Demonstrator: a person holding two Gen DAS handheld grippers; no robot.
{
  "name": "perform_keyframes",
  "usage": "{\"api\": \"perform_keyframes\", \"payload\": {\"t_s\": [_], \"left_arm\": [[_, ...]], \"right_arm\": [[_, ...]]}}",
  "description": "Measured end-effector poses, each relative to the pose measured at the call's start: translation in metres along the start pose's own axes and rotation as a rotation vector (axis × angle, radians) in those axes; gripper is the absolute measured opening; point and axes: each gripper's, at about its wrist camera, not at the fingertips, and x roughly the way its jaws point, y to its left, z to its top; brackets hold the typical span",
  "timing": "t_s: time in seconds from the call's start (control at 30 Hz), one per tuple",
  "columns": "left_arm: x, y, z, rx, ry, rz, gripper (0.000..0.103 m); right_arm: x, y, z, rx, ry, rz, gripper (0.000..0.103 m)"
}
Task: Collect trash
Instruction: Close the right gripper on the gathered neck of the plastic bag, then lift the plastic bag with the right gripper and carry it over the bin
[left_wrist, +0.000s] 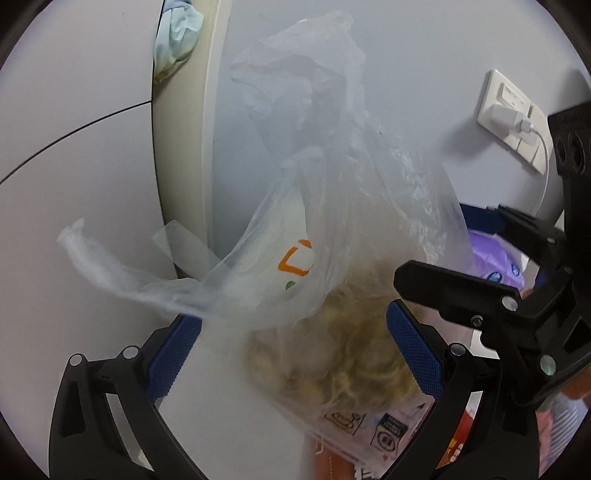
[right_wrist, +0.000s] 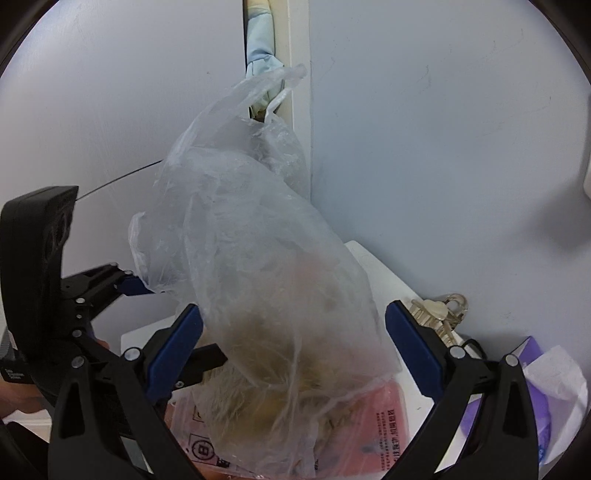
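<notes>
A clear plastic bag (left_wrist: 332, 229) of trash stands centre frame in both views, its base resting on pink packaging (right_wrist: 384, 417) on the white tabletop (right_wrist: 380, 266), its neck rising against the wall. Through the film show a tangle of yellowish strands (left_wrist: 343, 354) and a white item with an orange mark (left_wrist: 295, 258).

The left claw (left_wrist: 291, 350) is spread wide, blue pads either side of the bag's lower half and gripping nothing; one bag handle (left_wrist: 110, 266) trails loose toward the left of that frame, past the left pad. In the right wrist view the left claw (right_wrist: 173, 325) appears at lower left, one finger close to the bag's edge, though contact cannot be told. The right claw (right_wrist: 293, 350) is likewise open, straddling the bag without pinching it.

With neither claw closed, the bag looks to be propped only by its own contents, and could slump or tip, spilling the strands. A claw closing on thin film alone may tear it or slip off. Keys (right_wrist: 439, 314) at the wall, right of centre, and a purple pack (right_wrist: 546, 398) at lower right sit near enough to be knocked. A charger cable (left_wrist: 543, 162) hangs from the socket (left_wrist: 509, 110) at upper right of the left view, a possible snag.
</notes>
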Motion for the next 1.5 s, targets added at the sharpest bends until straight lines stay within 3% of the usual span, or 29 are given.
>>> {"api": "perform_keyframes", "payload": {"t_s": [0.03, 0.1, 0.17, 0.23, 0.27, 0.37, 0.5, 0.67, 1.13, 1.5], "left_arm": [[0.002, 0.000, 0.001, 0.004, 0.004, -0.002, 0.097], [0.005, -0.003, 0.002, 0.019, 0.015, -0.008, 0.090], [0.008, -0.004, 0.004, 0.025, 0.023, -0.002, 0.063], [0.010, -0.006, 0.005, 0.019, 0.035, -0.012, 0.051], [0.011, -0.006, 0.005, 0.016, 0.040, -0.019, 0.044], [0.014, -0.008, 0.006, 0.015, 0.051, -0.025, 0.025], [0.008, -0.008, 0.008, 0.014, 0.031, -0.019, 0.012], [-0.006, -0.013, 0.013, 0.032, -0.014, 0.002, 0.005], [-0.107, -0.049, 0.042, 0.080, -0.153, 0.019, 0.004], [-0.188, -0.060, -0.004, 0.086, -0.168, 0.073, 0.004]], "right_arm": [[0.003, -0.001, -0.001, 0.007, 0.002, 0.007, 0.094], [0.005, -0.001, -0.001, 0.008, 0.014, 0.023, 0.067], [0.005, 0.001, -0.002, -0.005, 0.023, 0.021, 0.063], [0.005, 0.002, -0.003, -0.005, 0.027, 0.031, 0.056], [0.005, 0.002, -0.003, -0.008, 0.030, 0.032, 0.047], [0.004, 0.004, -0.005, -0.019, 0.037, 0.027, 0.029], [0.000, 0.003, -0.007, -0.014, 0.038, 0.036, 0.009], [-0.016, 0.011, -0.008, -0.020, 0.000, 0.034, 0.005], [-0.100, 0.034, 0.009, -0.025, -0.146, 0.038, 0.005], [-0.143, 0.085, -0.008, -0.051, -0.173, 0.113, 0.005]]}}
